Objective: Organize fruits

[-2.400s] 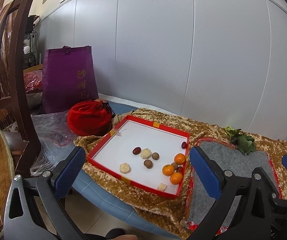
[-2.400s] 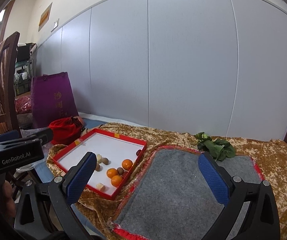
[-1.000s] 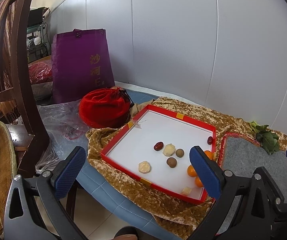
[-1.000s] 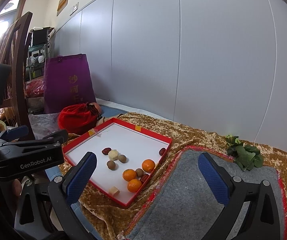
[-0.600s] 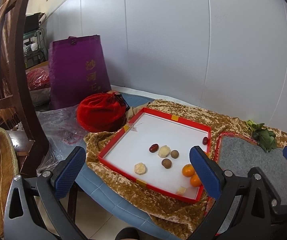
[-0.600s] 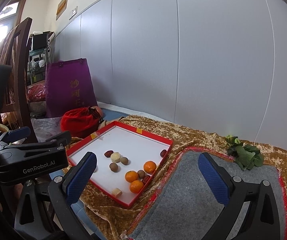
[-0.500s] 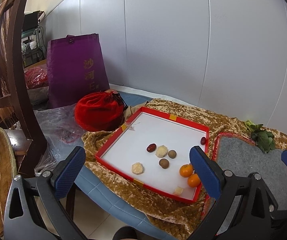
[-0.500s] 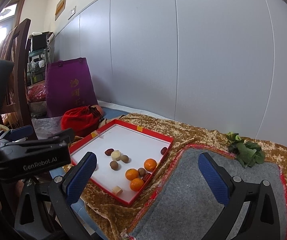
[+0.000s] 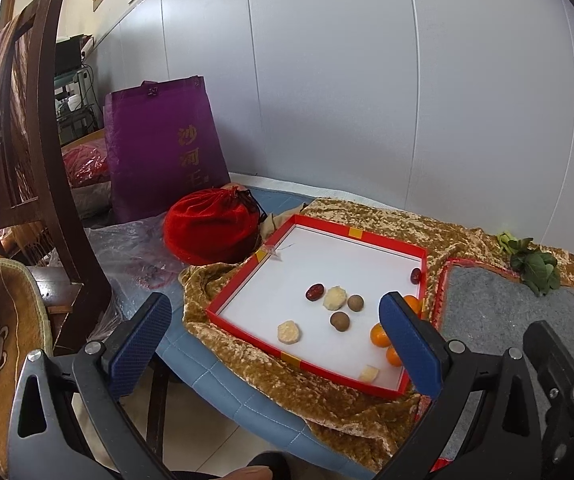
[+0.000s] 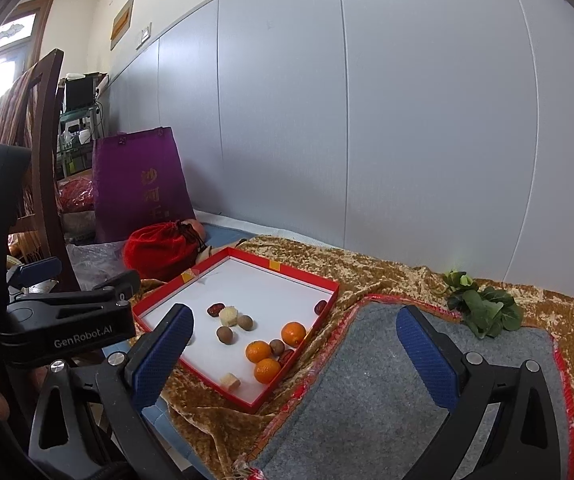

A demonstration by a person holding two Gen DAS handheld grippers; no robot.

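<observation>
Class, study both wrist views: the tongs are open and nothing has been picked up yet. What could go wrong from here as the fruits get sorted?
1. The oranges, a brown fruit and a red date sit bunched in one corner of the red tray; the tongs may nudge neighbours.
2. Round fruits could roll on the smooth white floor.
3. The tray rests on rumpled gold cloth near the seat's front edge, so a push might shift it.

1. The left gripper point(image 9: 275, 332) was made of black plastic arms with holes cut in them.
2. Its two fingers point(image 9: 411, 346) wore dark blue pads with a bumpy, dotted skin.
3. Round silver screws sat where the black arms joined.
4. The right gripper point(image 10: 295, 350) looked the same: black arms, blue bumpy pads point(image 10: 427, 362), silver screws.
5. White letters on the left gripper's black side spelled "GenRobot.AI".
</observation>
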